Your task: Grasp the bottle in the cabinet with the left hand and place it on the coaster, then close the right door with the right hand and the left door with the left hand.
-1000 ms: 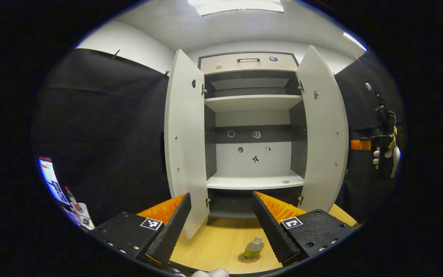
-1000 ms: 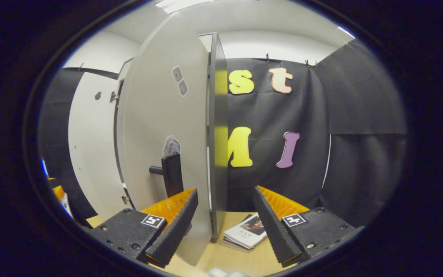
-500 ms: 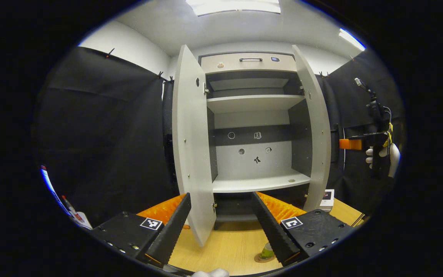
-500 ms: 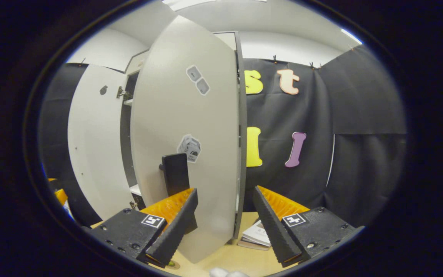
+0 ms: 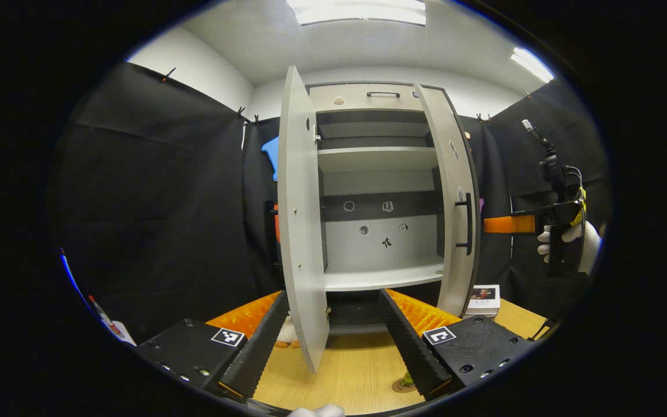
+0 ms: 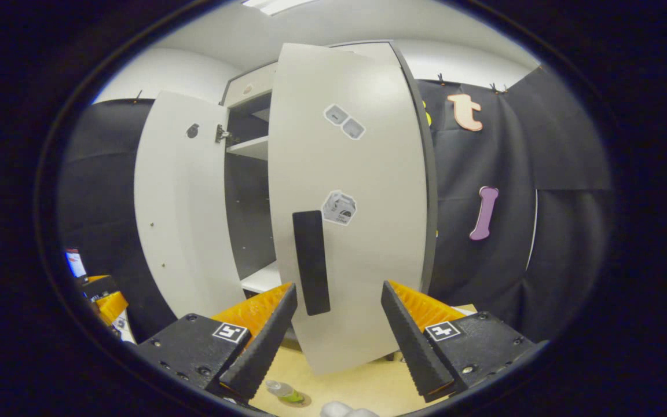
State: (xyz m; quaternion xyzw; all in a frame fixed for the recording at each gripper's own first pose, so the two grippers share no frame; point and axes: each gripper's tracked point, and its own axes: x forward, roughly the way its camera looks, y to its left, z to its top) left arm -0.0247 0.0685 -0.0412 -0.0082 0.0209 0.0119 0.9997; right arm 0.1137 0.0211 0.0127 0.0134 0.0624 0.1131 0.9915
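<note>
Right door half-closed — push flat beside its handle with the right gripper, fingers wide apart, empty. Left gripper likewise; bottle seemingly on its coaster.

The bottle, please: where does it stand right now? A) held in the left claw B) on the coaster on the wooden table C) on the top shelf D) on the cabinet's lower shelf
B: the bottle stands on the coaster on the wooden table, below the open left claw, and the cabinet's lower shelf holds no bottle.
</note>
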